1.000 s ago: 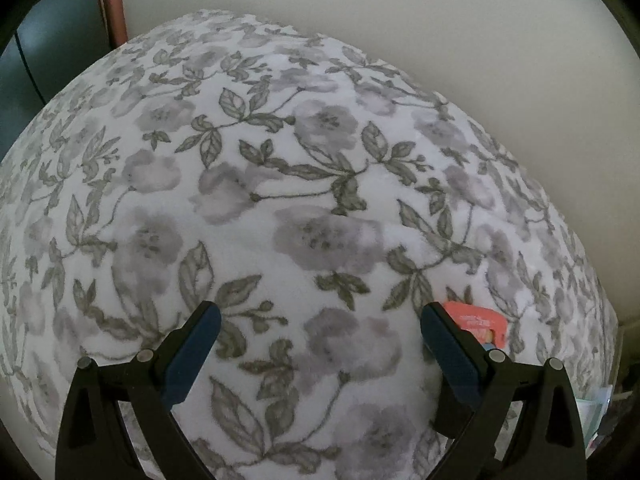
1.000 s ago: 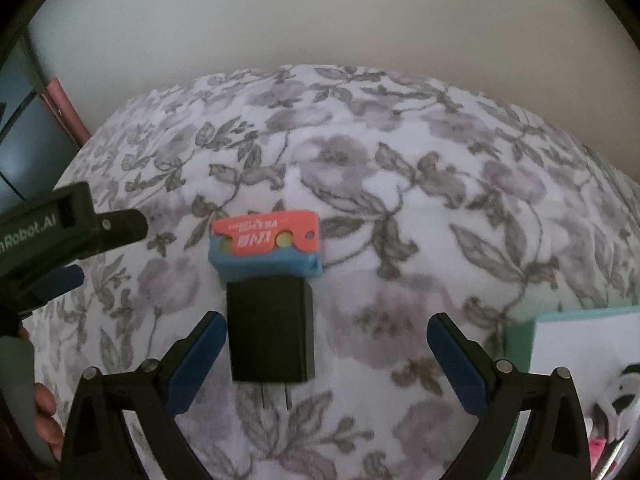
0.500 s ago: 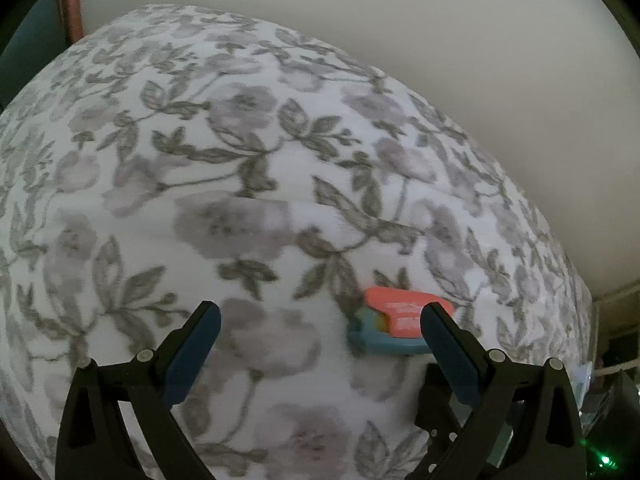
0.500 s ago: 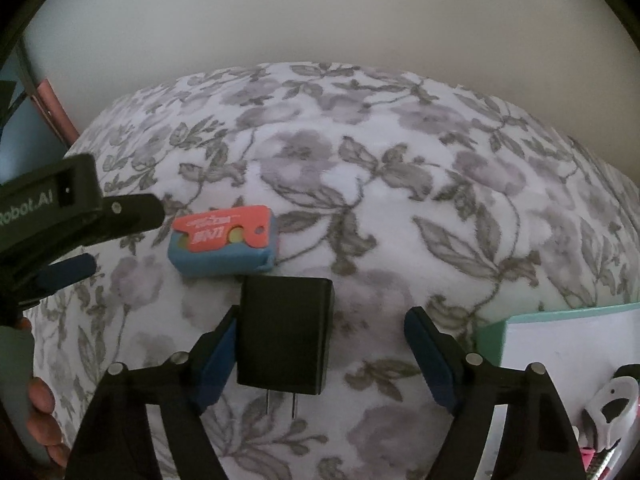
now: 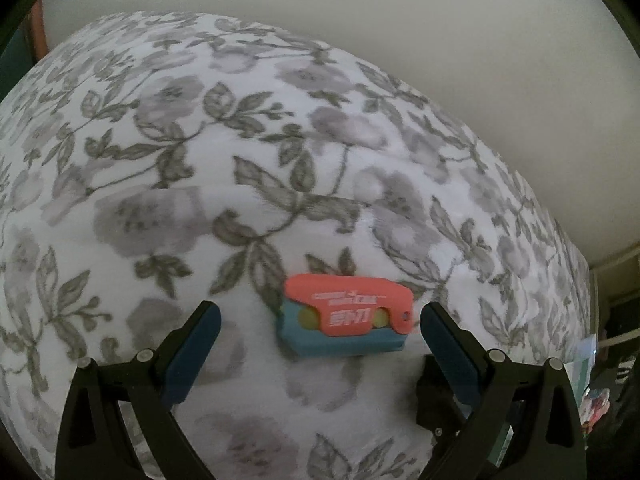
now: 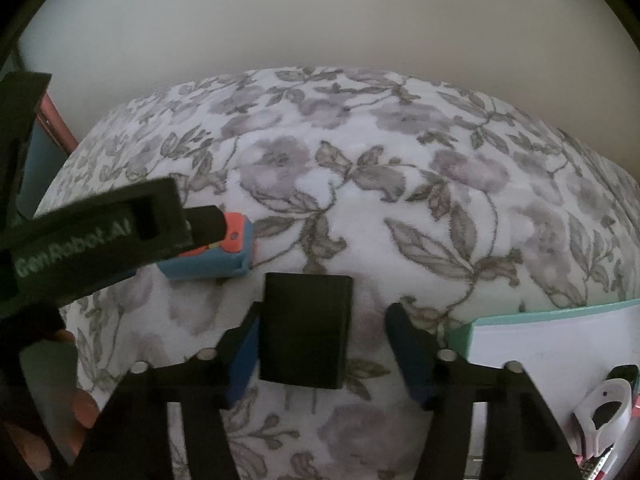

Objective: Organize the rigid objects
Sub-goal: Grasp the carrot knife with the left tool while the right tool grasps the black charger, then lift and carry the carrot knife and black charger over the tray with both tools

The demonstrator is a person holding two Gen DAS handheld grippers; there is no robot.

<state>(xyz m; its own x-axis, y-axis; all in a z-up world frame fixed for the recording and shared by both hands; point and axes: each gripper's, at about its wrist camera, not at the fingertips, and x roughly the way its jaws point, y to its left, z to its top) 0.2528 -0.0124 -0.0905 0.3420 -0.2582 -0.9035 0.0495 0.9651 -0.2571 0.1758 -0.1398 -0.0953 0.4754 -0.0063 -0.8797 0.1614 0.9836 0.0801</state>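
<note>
Black charger (image 6: 305, 330), rigid, light, smooth: grip flat sides; right gripper (image 6: 320, 350) jaws spread around it. Left gripper (image 5: 320, 344) jaws spread, flanking orange-blue cutter (image 5: 346, 318) on soft floral blanket (image 5: 200, 160).

Blanket (image 5: 168, 208) white, grey floral print; cutter (image 5: 346, 326) coral over blue; charger (image 6: 306, 330) black; tray (image 6: 532, 316) teal-rimmed.

Both views look forward along their own fingers, low and close over the floral bedspread (image 5: 168, 184), toward a plain pale wall (image 5: 440, 40). The left wrist view sits near the red-and-blue cutter (image 5: 346, 326), framed between its fingers (image 5: 192, 350). The right wrist view faces the same way from further right, close to the black charger (image 6: 306, 330). Both share the cutter (image 6: 224, 254) and surrounding bedspread; the right view also catches the left gripper (image 6: 200, 222) at its left edge.
</note>
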